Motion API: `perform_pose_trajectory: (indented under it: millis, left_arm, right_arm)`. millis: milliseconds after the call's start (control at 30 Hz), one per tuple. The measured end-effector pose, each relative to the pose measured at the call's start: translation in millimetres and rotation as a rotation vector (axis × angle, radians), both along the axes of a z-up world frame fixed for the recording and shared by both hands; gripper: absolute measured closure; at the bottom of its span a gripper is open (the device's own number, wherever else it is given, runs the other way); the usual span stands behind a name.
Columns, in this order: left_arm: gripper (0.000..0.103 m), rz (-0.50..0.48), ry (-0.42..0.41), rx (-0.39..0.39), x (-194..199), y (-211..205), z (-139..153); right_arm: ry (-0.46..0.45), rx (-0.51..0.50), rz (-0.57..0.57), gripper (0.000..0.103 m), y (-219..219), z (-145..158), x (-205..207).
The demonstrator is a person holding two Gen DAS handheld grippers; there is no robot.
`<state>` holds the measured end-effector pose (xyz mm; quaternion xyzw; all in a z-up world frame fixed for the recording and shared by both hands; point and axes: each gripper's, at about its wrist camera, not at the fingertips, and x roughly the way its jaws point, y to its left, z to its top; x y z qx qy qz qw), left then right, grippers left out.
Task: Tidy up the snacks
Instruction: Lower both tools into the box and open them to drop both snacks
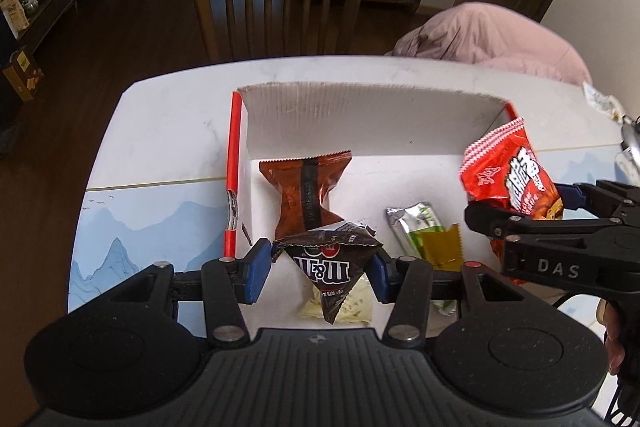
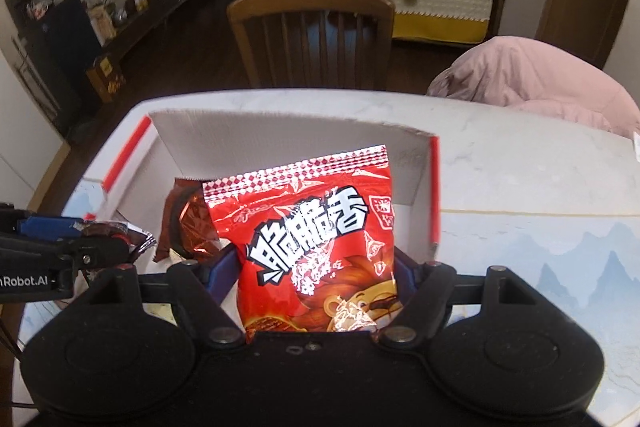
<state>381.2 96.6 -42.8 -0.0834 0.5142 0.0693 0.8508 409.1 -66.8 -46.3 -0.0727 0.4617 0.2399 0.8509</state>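
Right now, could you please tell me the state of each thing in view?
Left tongs: shut on M&M's packet.
Right tongs: shut on red snack bag.
Cardboard box: open, holding brown packet.
Green packet: lying flat.

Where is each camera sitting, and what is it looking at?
Left wrist view: sits on the left gripper, looking down past its M&M's packet into the white box; the right gripper and some fingers show at the right edge.
Right wrist view: sits on the right gripper, looking down past its red snack bag into the box; the left gripper shows at the left edge.
Both share the box, brown packet, wooden chair and pink cushion.
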Motion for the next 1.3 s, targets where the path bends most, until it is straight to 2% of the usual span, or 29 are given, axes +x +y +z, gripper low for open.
perform_pose_trajectory:
  millis: [333,767,933,1067,1233,1300]
  left_arm:
    - [0.053,-0.029,0.075,0.018,16,-4,-31]
    - [0.053,-0.064,0.102,0.034,18,-9,-46]
    - [0.053,-0.069,0.102,0.038,17,-11,-47]
    - [0.051,-0.063,0.089,0.024,14,-9,-43]
    - [0.045,-0.056,0.065,0.003,4,-6,-34]
    - [0.045,-0.061,0.048,-0.007,-1,-6,-29]
  right_arm:
    - [0.070,-0.048,0.049,0.029,19,-25,19]
    - [0.099,-0.093,0.064,0.025,29,-42,28]
    - [0.074,-0.098,0.054,0.019,29,-38,26]
    - [0.061,-0.083,0.053,0.017,25,-29,23]
    - [0.034,-0.050,0.042,0.016,17,-11,14]
    - [0.024,-0.038,0.040,0.012,14,-2,10]
